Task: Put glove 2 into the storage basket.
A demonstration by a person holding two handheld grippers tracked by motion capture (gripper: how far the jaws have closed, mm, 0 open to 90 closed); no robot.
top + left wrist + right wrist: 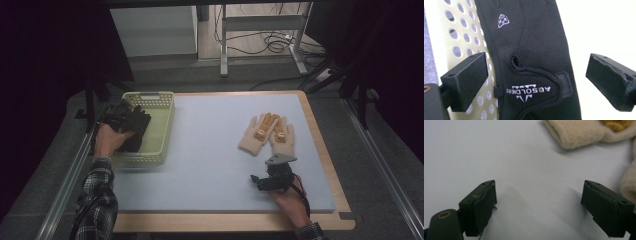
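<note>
From the high view, the left gripper [121,116] sits over the pale yellow basket [165,112] at the worktop's [210,150] left edge, with a black glove [137,131] lying inside the basket beneath it. The right gripper [262,181] rests low on the worktop's near right side, just short of a pair of cream knitted gloves [267,134] lying flat side by side. In the left gripper view, the fingers [465,80] stand wide apart on either side of the black glove [534,57], which lies against the basket's perforated wall [461,27], not clamped. In the right gripper view, the fingers [480,206] are spread open over bare worktop [499,152], with the cream gloves' cuffs [576,132] ahead of them.
</note>
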